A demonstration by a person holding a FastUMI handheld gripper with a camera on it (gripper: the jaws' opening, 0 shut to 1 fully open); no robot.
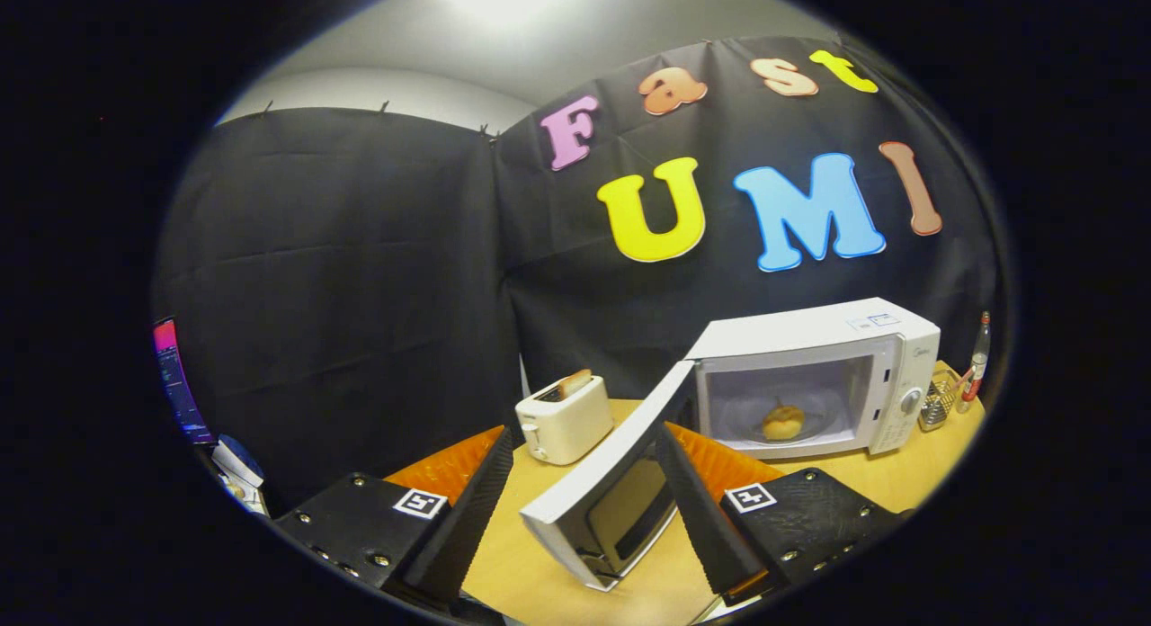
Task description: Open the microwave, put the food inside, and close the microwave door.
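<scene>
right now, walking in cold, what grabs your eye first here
The white microwave stands on the wooden table with its door swung wide open toward the claw, whose open fingers sit on either side of the door's free end. Inside the lit cavity a bun sits on the turntable. Left of the microwave stands a white toaster with bread sticking out of its slot.

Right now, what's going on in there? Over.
Jaws open, microwave door edge between them. Food inside microwave, door still wide open. Toaster beside, not blocking.
</scene>
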